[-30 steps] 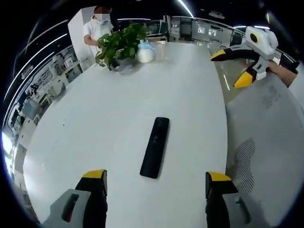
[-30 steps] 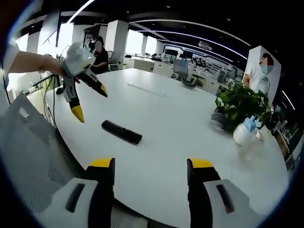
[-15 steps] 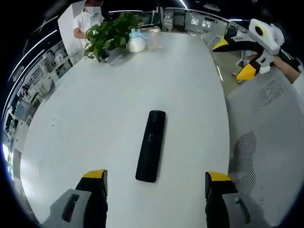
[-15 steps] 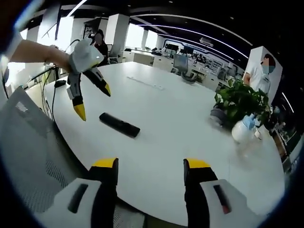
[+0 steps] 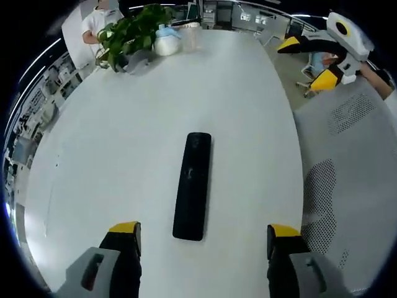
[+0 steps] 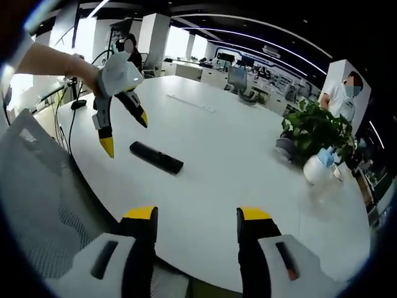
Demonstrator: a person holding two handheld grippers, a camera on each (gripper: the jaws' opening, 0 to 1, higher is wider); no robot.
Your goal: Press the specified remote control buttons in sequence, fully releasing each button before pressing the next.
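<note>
Left hand-held gripper (image 5: 202,239): two dark jaws with yellow tips, spread wide, nothing between them, hovering above the bench (image 5: 111,143). Seen also in the right gripper view at 10 o'clock (image 6: 126,132), white rounded body, yellow-tipped jaws splayed apart and pointing down, just above and beside the remote, not touching it, held by a hand (image 6: 84,68).

Right hand-held gripper (image 6: 196,217): same build, jaws parted with an empty gap, hanging over the near edge of the bench. In the left gripper view, at 2 o'clock (image 5: 307,59), beyond the bench edge, jaws apart.

One remote control (image 5: 191,185): long, slim, black, matte, rounded corners, lying flat on the bench, just ahead of the left jaws and between their lines, long axis running toward 12 o'clock. In the right gripper view (image 6: 156,157), at 10 o'clock from the jaws, lying crosswise. Buttons too small to tell.

Bench: large, white, smooth, rounded outline.

One leafy green plant (image 5: 130,34) at 11 o'clock, far end of the bench. One white spray bottle with a blue top (image 5: 166,42) just beside it.

One grey chair back (image 5: 347,180) with perforated patches at 3 o'clock, against the bench edge.

Two people standing in the background: one in white (image 6: 338,93) behind the plant, one in dark clothes (image 6: 129,59) at 11 o'clock.
</note>
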